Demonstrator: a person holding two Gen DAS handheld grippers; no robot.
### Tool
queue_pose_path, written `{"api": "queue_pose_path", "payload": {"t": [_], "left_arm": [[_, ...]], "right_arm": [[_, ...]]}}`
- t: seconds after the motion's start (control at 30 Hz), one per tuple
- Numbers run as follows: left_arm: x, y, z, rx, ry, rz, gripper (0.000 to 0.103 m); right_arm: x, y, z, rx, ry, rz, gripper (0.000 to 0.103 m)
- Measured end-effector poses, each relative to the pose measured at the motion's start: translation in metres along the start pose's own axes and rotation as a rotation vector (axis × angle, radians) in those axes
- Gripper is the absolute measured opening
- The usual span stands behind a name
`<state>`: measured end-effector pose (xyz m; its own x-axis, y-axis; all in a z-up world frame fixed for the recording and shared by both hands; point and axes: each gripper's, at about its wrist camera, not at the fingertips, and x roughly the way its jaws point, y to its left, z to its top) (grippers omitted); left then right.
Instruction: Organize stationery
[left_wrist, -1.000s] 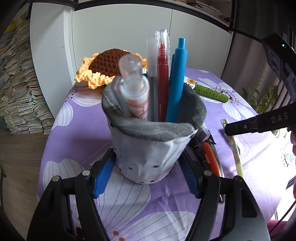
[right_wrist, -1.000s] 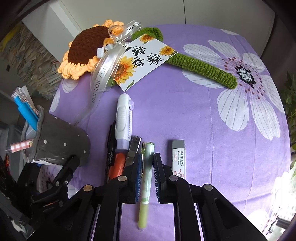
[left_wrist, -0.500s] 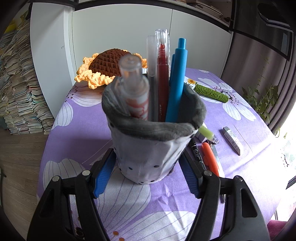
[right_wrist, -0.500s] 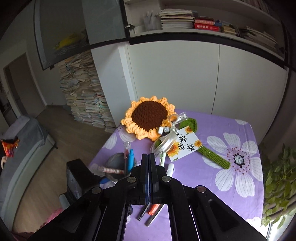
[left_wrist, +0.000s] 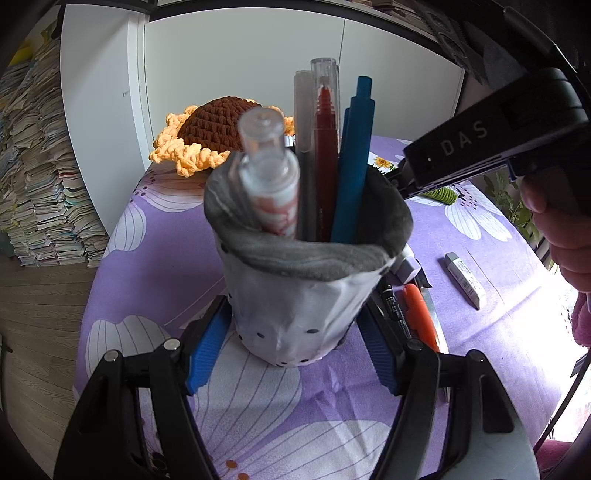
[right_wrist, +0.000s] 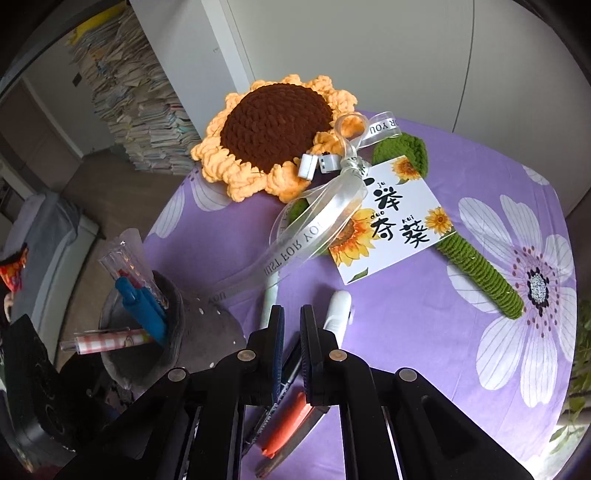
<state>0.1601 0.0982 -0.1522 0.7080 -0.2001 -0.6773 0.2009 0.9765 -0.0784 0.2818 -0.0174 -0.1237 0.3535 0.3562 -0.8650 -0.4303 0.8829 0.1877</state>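
Note:
A grey fabric pen holder (left_wrist: 303, 295) stands on the purple flowered cloth, filled with blue, red and clear pens (left_wrist: 321, 155). My left gripper (left_wrist: 291, 332) is shut on the holder's base, a blue pad on each side. My right gripper (right_wrist: 291, 321) hovers above and to the right of the holder (right_wrist: 155, 332); its jaws stand a narrow gap apart with nothing visible between them. A pale green pen (right_wrist: 269, 301) lies just beyond its left finger, beside the holder. A white pen (right_wrist: 338, 310), an orange cutter (right_wrist: 286, 424) and a black pen lie below the right gripper.
A crocheted sunflower (right_wrist: 273, 129) with green stem (right_wrist: 480, 266), ribbon and a white card (right_wrist: 388, 218) lies at the back of the table. A grey eraser (left_wrist: 465, 275) lies to the right. Book stacks (left_wrist: 33, 184) stand on the floor left of the table.
My right gripper carried the pale green pen up from the table and over towards the holder. Its jaws have parted slightly and the pen now lies by the holder. The left gripper has not moved.

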Motion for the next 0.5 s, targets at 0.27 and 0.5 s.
{"api": "queue_pose_path", "payload": {"t": [0.27,0.5], "left_arm": [[0.000,0.002,0.000,-0.007,0.004,0.005,0.071],[-0.002,0.005,-0.001,-0.027,-0.002,0.008,0.070]], "right_arm": [[0.040,0.011,-0.002,-0.019,0.100,0.021,0.007],[0.052,-0.002,-0.010,0.016,0.144,0.073,0.017]]}}
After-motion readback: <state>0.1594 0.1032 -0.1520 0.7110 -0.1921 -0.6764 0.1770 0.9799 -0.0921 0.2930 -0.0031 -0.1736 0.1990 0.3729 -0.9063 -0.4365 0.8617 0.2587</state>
